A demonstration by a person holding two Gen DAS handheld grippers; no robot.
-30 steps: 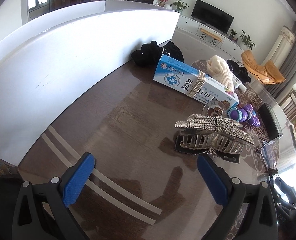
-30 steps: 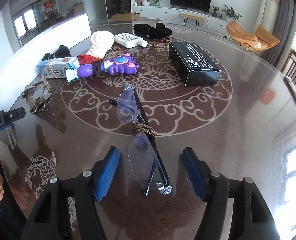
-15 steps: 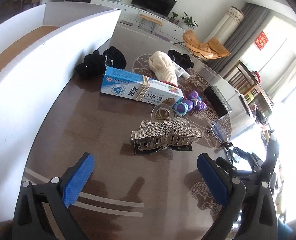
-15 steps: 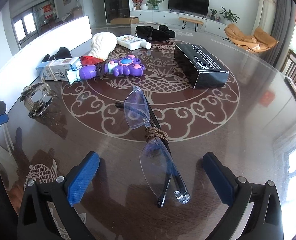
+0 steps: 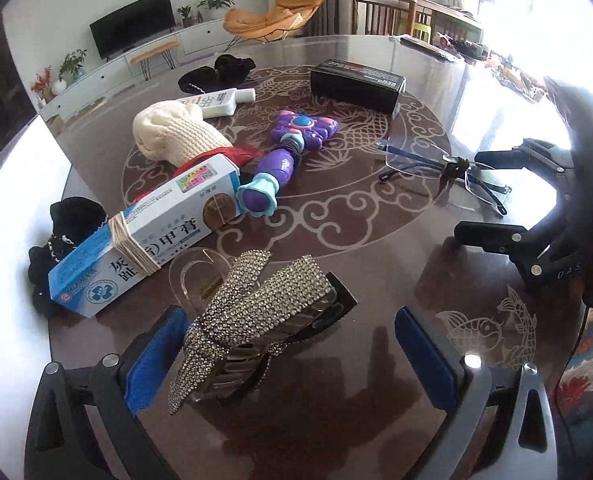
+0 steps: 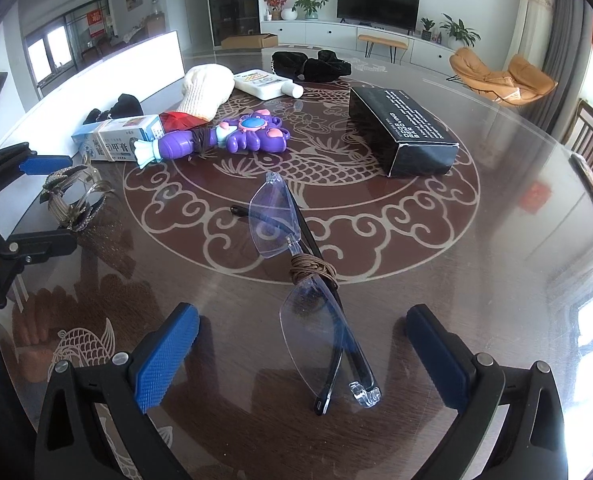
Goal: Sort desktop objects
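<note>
while both grippers' jaws gape wide, empty, the hair clip [image 5: 252, 320] lies slantwise between the left gripper [image 5: 292, 356] pads; glasses [image 6: 308, 280] run lengthwise, away from the right gripper [image 6: 300, 356].

Rhinestone hair claw [image 5: 252, 320] on side; folded rimless glasses [image 6: 308, 280] flat, band-wrapped.

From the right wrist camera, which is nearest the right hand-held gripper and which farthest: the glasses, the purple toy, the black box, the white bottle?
1. Glasses: between the open right hand-held gripper fingers, untouched.
2. Purple toy: farther back, left of centre.
3. Black box: right side; too close to the toy to rank firmly.
4. White bottle: farthest, near the table's back.
</note>
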